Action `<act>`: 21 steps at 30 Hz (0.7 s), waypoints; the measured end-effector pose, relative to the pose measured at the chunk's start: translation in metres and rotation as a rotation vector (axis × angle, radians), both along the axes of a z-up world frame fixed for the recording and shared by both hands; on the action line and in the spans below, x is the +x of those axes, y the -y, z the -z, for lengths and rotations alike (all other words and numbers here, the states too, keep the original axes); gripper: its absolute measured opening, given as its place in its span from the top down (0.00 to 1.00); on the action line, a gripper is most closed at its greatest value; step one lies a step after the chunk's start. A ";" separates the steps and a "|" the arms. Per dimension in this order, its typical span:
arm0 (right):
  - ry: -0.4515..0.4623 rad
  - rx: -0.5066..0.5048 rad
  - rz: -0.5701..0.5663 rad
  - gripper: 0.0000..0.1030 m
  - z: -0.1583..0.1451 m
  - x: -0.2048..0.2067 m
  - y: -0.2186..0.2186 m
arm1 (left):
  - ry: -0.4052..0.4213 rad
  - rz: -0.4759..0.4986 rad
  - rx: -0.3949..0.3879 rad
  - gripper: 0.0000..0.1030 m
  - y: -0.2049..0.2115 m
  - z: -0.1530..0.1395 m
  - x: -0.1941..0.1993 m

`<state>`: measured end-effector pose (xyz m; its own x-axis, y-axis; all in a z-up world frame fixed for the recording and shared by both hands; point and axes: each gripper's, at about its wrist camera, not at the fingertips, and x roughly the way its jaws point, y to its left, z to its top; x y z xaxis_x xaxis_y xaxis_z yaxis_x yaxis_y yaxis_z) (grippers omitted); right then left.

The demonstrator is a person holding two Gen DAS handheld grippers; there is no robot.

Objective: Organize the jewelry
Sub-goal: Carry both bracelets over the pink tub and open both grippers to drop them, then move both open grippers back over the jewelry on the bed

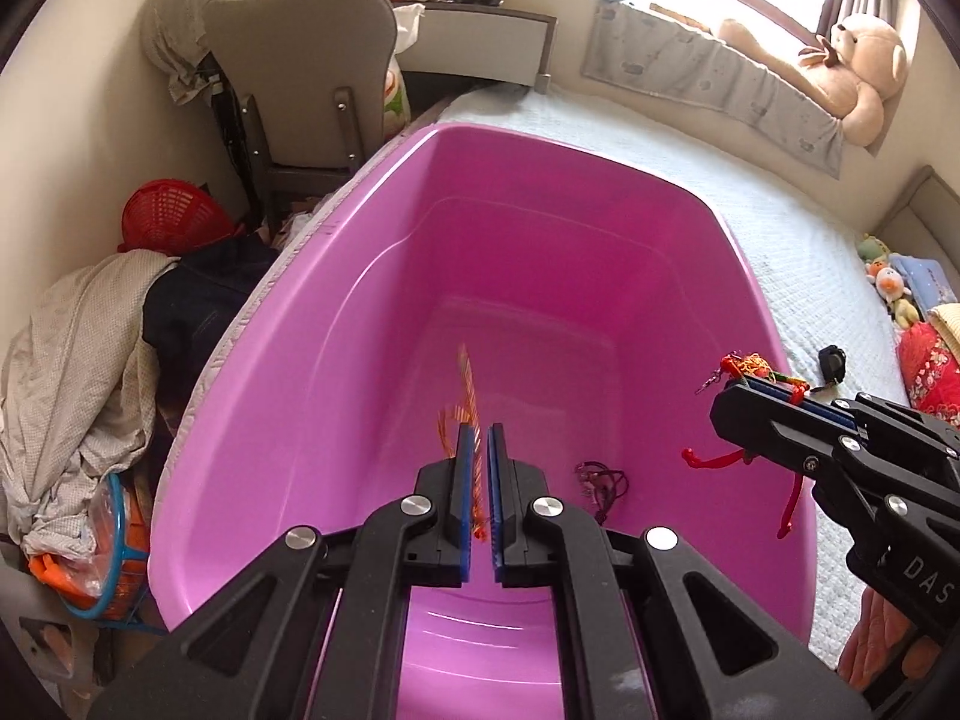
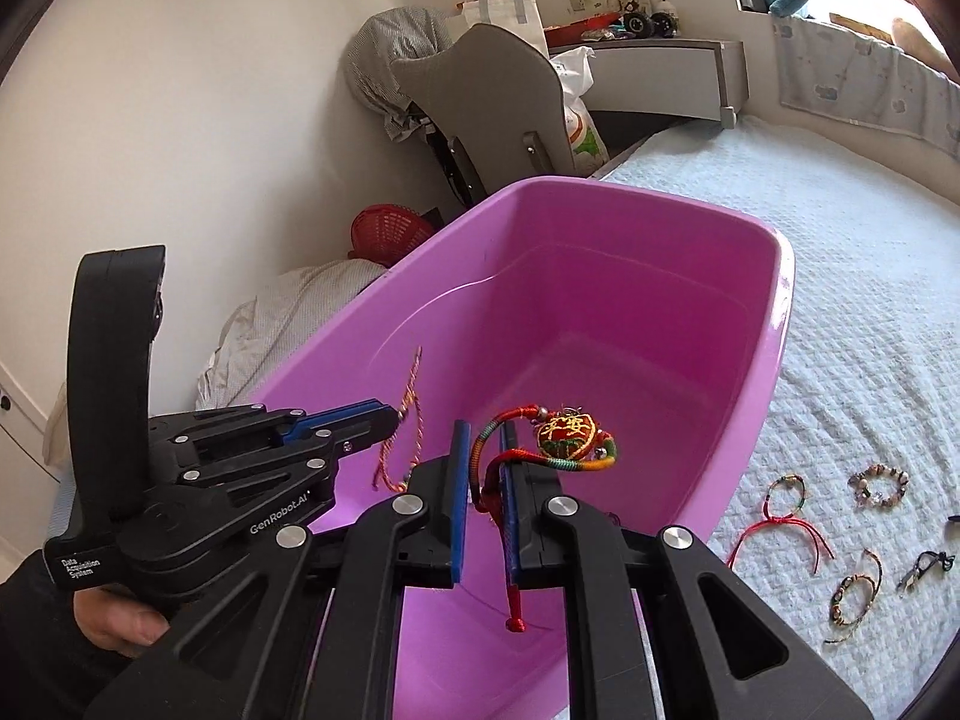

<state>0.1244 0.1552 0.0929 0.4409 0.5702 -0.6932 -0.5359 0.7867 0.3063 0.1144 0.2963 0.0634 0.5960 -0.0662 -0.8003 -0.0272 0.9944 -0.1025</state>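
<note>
A pink plastic tub (image 1: 336, 324) stands on the bed. My left gripper (image 1: 482, 429) is shut on a thin orange-red braided string bracelet (image 1: 468, 384) and holds it over the tub's inside. In the right wrist view the left gripper (image 2: 390, 415) shows at the left with that string bracelet (image 2: 413, 414) dangling. My right gripper (image 2: 485, 425) is shut on a multicoloured cord bracelet whose red embroidered charm (image 2: 567, 435) sticks out past the fingers. From the left wrist view, the right gripper (image 1: 731, 389) hovers at the tub's right rim. A dark bracelet (image 1: 600, 483) lies on the tub floor.
Several more bracelets (image 2: 786, 489) and a beaded bracelet (image 2: 879, 483) lie on the white bedspread (image 2: 840, 300) right of the tub. A grey chair (image 1: 300, 72), a red basket (image 1: 171, 213) and heaped laundry (image 1: 72, 348) stand beyond the tub's left side. A plush bear (image 1: 858, 72) sits on the window ledge.
</note>
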 end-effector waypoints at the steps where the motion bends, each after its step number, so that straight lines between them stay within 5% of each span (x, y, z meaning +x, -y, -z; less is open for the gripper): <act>1: -0.003 0.000 0.004 0.90 0.001 0.002 0.000 | -0.003 -0.010 0.006 0.95 -0.002 0.001 0.000; 3: -0.013 -0.008 0.012 0.80 0.002 0.005 0.001 | -0.015 -0.024 0.008 0.87 -0.005 0.002 0.000; 4: -0.012 -0.010 0.020 0.67 0.001 0.007 0.002 | -0.020 -0.029 0.007 0.81 -0.007 0.003 0.000; 6: 0.001 -0.011 0.040 0.46 -0.001 0.007 0.004 | -0.016 -0.059 0.024 0.34 -0.011 0.002 -0.002; 8: 0.016 -0.009 0.051 0.45 -0.004 0.006 0.007 | 0.027 -0.101 0.032 0.13 -0.015 -0.003 -0.008; 21: 0.014 0.050 0.084 0.42 -0.010 -0.005 0.039 | 0.048 -0.186 0.077 0.13 -0.009 -0.016 -0.026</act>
<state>0.1191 0.1158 0.1028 0.4985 0.5643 -0.6581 -0.4730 0.8132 0.3390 0.0887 0.3054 0.0790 0.6295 0.1088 -0.7693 -0.2082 0.9776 -0.0322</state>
